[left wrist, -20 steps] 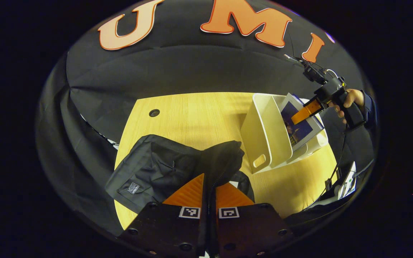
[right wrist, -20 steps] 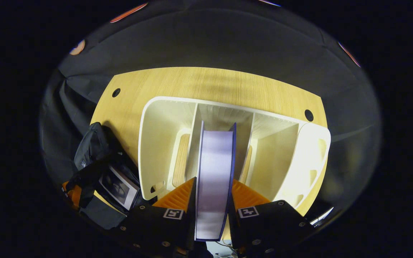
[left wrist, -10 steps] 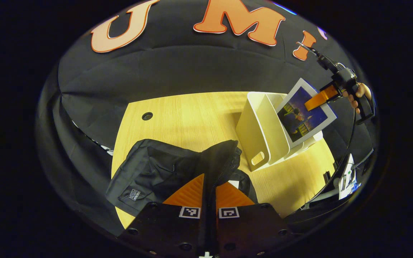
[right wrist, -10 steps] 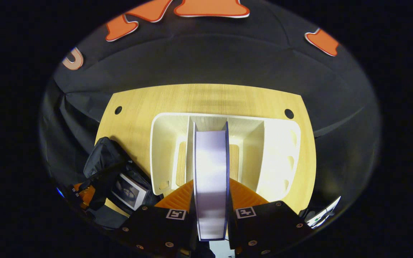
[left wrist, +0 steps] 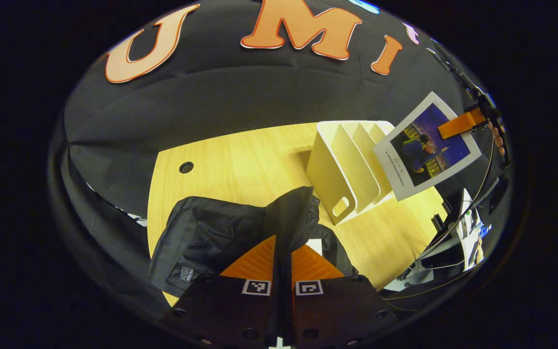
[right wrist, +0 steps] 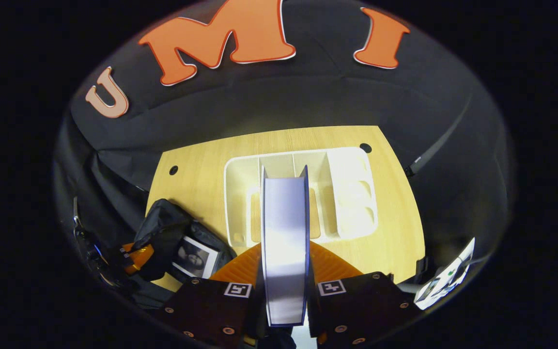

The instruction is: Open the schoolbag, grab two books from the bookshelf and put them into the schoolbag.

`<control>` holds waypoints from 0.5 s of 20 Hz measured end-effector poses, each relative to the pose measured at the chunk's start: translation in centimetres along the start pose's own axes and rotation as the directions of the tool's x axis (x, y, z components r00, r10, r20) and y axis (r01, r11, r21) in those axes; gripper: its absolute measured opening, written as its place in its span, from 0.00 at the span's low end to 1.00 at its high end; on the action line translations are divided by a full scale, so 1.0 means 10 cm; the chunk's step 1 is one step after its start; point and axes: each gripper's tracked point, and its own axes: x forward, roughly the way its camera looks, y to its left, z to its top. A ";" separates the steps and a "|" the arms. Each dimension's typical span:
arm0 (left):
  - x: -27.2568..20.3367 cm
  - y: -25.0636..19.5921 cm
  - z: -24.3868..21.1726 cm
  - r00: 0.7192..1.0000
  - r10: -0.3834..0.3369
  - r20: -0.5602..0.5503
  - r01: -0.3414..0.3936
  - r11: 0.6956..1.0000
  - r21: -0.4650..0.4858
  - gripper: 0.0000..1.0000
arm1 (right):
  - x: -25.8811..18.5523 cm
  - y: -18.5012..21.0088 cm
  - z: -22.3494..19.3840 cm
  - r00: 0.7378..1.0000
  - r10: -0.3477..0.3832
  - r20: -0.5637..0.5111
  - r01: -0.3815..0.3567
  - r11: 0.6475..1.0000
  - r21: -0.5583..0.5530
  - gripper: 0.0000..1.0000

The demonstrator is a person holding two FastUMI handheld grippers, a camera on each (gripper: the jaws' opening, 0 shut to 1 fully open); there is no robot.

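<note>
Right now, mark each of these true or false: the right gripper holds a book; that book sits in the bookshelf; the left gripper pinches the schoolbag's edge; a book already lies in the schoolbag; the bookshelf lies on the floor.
1. The right gripper holds a book. True.
2. That book sits in the bookshelf. False: it hangs in the air above it.
3. The left gripper pinches the schoolbag edge. True.
4. A book already lies in the schoolbag. True: a black-and-white cover shows inside.
5. The bookshelf lies on the floor. False: it stands on the wooden table.
</note>
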 end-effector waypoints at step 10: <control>-0.07 -0.02 0.02 0.998 -0.062 -0.003 0.062 0.992 0.107 0.05 | -0.20 0.52 -0.96 0.978 0.209 0.022 -0.207 0.938 0.277 0.33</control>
